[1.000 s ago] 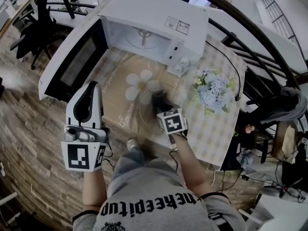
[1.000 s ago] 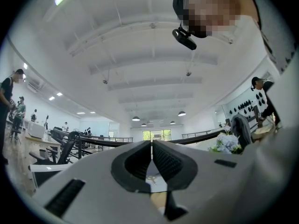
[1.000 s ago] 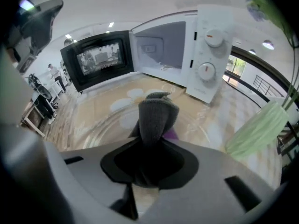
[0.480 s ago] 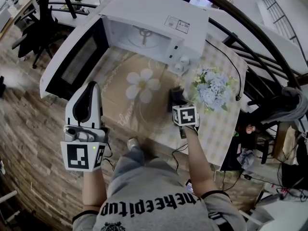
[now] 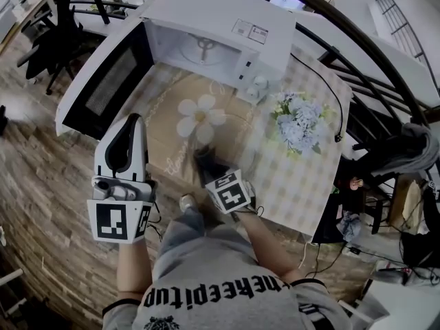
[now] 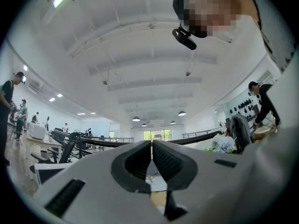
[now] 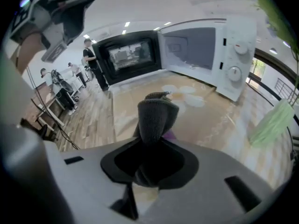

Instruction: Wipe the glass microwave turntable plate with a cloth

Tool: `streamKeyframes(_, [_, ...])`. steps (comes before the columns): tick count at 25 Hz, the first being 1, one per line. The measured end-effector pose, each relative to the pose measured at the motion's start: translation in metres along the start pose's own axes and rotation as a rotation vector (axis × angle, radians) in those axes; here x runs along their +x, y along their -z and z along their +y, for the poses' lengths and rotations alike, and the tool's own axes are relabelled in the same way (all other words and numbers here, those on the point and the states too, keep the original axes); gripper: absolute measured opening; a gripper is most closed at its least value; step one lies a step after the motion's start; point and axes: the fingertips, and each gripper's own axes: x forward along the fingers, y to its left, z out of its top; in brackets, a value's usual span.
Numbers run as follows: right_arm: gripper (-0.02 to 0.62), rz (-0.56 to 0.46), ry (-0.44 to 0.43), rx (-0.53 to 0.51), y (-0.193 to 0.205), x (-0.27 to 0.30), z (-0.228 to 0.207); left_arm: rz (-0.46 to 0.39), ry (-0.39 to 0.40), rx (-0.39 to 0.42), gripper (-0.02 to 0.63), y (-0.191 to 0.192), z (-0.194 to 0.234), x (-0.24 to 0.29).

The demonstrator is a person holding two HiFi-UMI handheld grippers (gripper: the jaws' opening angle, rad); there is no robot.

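My right gripper point(image 5: 204, 161) is shut on a dark grey cloth point(image 5: 201, 155) and holds it low over the near left part of the tan flower-print mat point(image 5: 175, 133). The glass turntable plate point(image 5: 230, 141) lies on that mat, clear and faint, so its rim is hard to trace. In the right gripper view the folded cloth point(image 7: 156, 115) sticks up from between the jaws of that gripper point(image 7: 152, 155). My left gripper point(image 5: 133, 121) hovers off the table's near left side, apart from the plate. In its own view the left gripper point(image 6: 152, 146) is shut on nothing.
A white microwave point(image 5: 220, 36) stands at the back of the table with its door point(image 5: 103, 88) swung wide open to the left. A bunch of pale blue flowers point(image 5: 297, 126) sits on the checked tablecloth point(image 5: 295, 184) at the right. A black cable point(image 5: 330, 91) runs behind it.
The right gripper swept with the cloth to the right toward the flowers, then came back left and nearer to me. The left gripper stayed still.
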Motion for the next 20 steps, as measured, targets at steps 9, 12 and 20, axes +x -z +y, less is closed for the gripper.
streamKeyframes(9, [0.095, 0.010, -0.022, -0.039, 0.017, 0.004, 0.006, -0.005, 0.000, 0.012, 0.012, -0.007, -0.015, -0.005])
streamKeyframes(12, [0.095, 0.000, 0.002, -0.016, 0.023, -0.002, -0.011, -0.006, -0.008, 0.015, 0.012, -0.009, -0.017, -0.007])
streamKeyframes(20, [0.095, -0.009, 0.096, 0.043, 0.038, -0.014, -0.069, -0.008, -0.014, 0.019, 0.012, -0.012, -0.025, -0.012])
